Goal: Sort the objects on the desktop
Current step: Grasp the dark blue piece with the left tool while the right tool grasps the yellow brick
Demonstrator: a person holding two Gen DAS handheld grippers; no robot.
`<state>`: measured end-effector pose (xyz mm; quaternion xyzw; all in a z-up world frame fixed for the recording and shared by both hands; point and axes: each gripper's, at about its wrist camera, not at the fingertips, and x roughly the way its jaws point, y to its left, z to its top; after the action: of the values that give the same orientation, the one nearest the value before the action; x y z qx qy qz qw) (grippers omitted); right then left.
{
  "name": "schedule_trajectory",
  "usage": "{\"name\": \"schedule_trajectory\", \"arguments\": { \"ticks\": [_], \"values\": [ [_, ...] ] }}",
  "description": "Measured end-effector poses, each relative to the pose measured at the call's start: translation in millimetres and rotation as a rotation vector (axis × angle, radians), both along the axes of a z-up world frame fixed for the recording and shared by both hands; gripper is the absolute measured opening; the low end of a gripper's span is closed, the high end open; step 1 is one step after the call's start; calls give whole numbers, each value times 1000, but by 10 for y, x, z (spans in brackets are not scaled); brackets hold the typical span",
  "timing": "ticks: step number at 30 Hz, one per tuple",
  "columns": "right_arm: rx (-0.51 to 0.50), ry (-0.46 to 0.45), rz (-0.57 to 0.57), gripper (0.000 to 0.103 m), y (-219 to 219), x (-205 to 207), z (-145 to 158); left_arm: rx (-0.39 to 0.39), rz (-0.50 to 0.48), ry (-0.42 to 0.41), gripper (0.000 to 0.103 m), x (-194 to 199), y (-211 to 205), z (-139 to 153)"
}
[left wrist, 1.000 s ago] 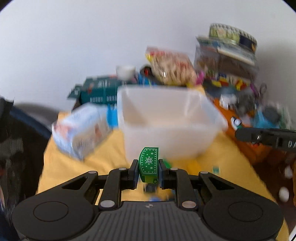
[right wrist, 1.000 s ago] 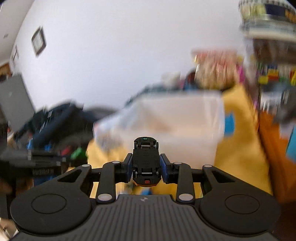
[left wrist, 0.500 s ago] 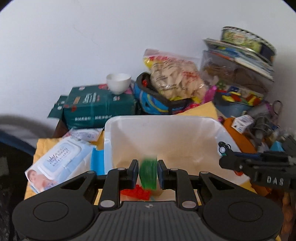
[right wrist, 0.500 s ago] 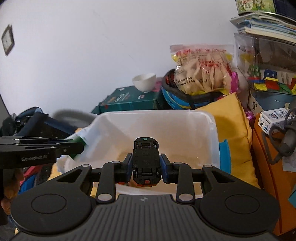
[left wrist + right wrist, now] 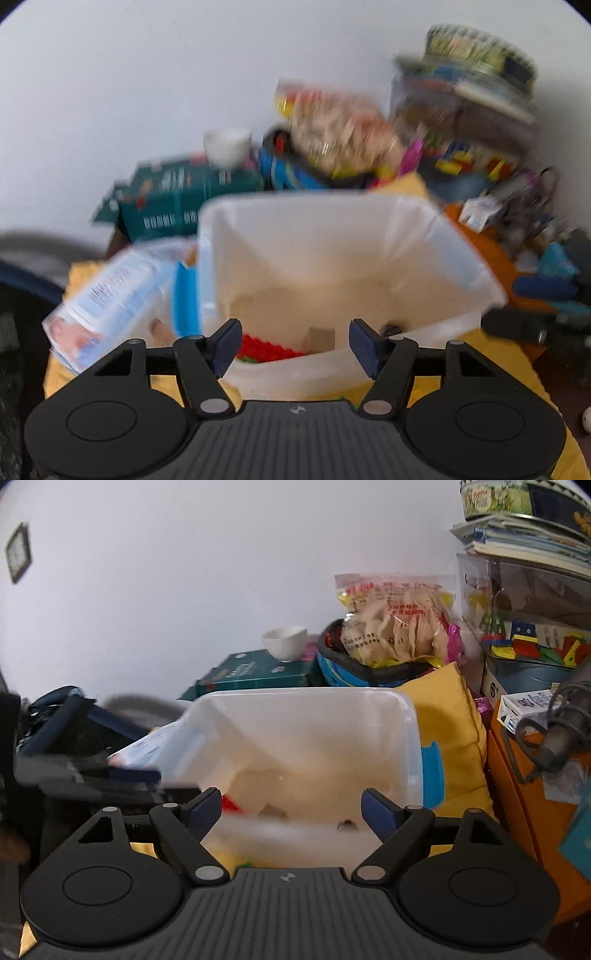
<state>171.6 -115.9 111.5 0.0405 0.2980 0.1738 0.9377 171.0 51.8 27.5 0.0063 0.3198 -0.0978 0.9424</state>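
Translucent white plastic makes up the bin (image 5: 347, 236), the landmark for everything else, and both cameras look down into it. Left of the bin, touching its wall, a pack of wet wipes (image 5: 110, 295) leans on the yellow cloth (image 5: 88, 269) that covers the surface. Over the bin's near rim the left gripper (image 5: 295, 345) hangs with its jaws spread wide and nothing between them. Inside the bin, on its floor, lie a red piece (image 5: 269, 345), a small tan block (image 5: 321, 338) and, further right, a small dark thing (image 5: 345, 825) too blurred to name. The right gripper (image 5: 291, 814) is also above the near rim, jaws spread and empty. Right of the bin, a yellow cushion (image 5: 450, 716) presses against its wall.

Judging by this, several small items are already sorted into the bin. The wipes and clutter around it appear still unsorted, so the task looks only partly done.
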Motion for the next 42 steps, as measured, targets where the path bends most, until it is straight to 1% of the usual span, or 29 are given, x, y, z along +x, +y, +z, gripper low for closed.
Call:
{"name": "schedule_trajectory", "arguments": {
  "ticks": [2, 3, 6, 9, 12, 14, 15, 17, 20, 21, 23, 25, 26, 27, 28, 31, 33, 35, 40, 42],
  "values": [
    [-10, -11, 12, 88, 3, -185, -32, 16, -7, -72, 74, -244, 68, 66],
    [-14, -9, 21, 88, 7, -264, -55, 27, -2, -90, 74, -355, 95, 79],
    [-23, 7, 39, 88, 13, -504, -158, 50, 3, -108, 74, -655, 156, 63],
    [-46, 56, 78, 88, 74, -688, -344, 90, 28, -95, 74, -1000, 196, -91],
    [-80, 114, 134, 87, 222, -837, -581, 98, 59, -36, 74, -1235, 233, -298],
    [-111, 127, 171, 81, 362, -909, -709, 84, 95, 21, 74, -1346, 258, -448],
    [-123, 135, 189, 71, 440, -931, -769, 78, 100, 43, 74, -1401, 254, -521],
    [-142, 163, 224, 58, 592, -960, -891, 104, 84, 61, 74, -1478, 187, -657],
    [-181, 166, 259, 57, 803, -1033, -1039, 166, 48, 59, 74, -1502, 76, -780],
    [-205, 171, 258, 57, 869, -1037, -1085, 170, 48, 60, 73, -1505, 72, -793],
    [-232, 186, 249, 57, 953, -1057, -1165, 146, 45, 46, 73, -1496, 104, -769],
    [-255, 186, 237, 57, 999, -1073, -1239, 141, 34, 42, 73, -1483, 123, -786],
    [-251, 191, 233, 54, 995, -1074, -1274, 146, 27, 44, 73, -1500, 108, -828],
    [-239, 193, 232, 40, 977, -1081, -1304, 157, 20, 49, 73, -1461, 103, -858],
    [-229, 189, 227, 36, 944, -1082, -1315, 164, 8, 54, 72, -1427, 85, -885],
    [-187, 190, 204, 36, 837, -1079, -1270, 163, -24, 59, 72, -1344, -22, -916],
    [-167, 184, 183, 36, 704, -1114, -1196, 143, -42, 61, 72, -1295, -123, -914],
    [-174, 164, 158, 36, 558, -1181, -1119, 129, -49, 77, 72, -1242, -237, -932],
    [-172, 158, 102, 36, 226, -1313, -1006, 102, -36, 118, 72, -1117, -502, -1049],
    [-165, 152, 83, 36, 150, -1360, -977, 73, -25, 149, 65, -1053, -534, -1107]
  ]
}}
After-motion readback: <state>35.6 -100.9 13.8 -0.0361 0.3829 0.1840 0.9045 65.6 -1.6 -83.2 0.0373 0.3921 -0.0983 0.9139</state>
